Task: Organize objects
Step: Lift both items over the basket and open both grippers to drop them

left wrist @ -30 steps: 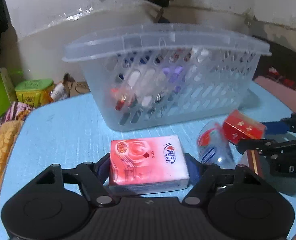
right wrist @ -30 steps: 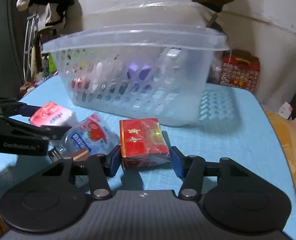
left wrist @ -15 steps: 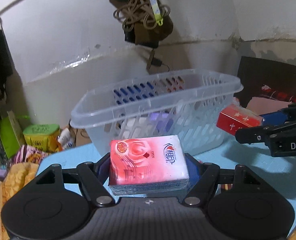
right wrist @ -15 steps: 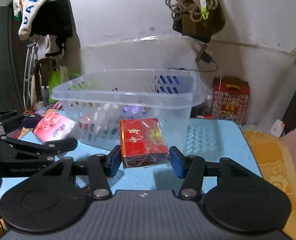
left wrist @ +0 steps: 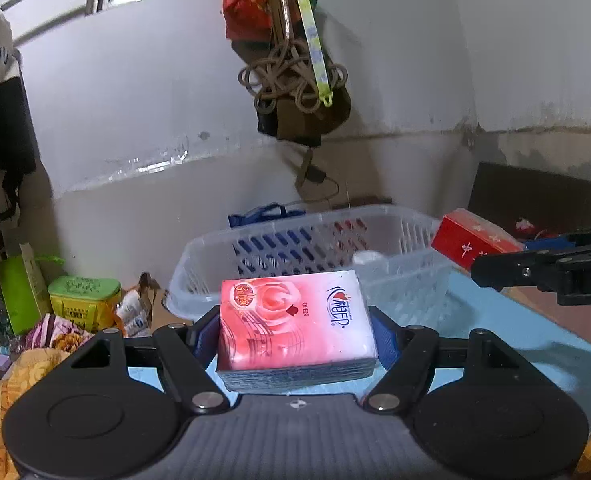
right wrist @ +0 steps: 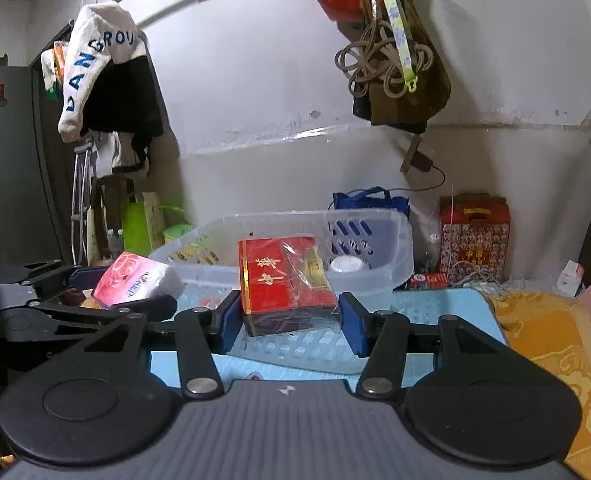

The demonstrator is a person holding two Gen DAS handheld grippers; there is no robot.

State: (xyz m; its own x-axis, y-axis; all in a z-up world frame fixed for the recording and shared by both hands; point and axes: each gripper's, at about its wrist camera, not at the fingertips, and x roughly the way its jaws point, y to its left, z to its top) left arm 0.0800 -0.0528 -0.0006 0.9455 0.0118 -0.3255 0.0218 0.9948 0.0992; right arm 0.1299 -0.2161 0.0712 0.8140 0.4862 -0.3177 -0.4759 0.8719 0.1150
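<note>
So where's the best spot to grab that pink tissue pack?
By its two short ends, as the left claw does now: blue pads press each end of the tissue pack, coming in level from its long edge. It is flat, soft and rectangular, so squeezing the ends keeps the printed face up and steady.

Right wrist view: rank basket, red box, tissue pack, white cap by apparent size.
1. Basket
2. Red box, though it sits close to the lens in the right claw, so it is inflated
3. Tissue pack, in the left claw
4. White cap
</note>
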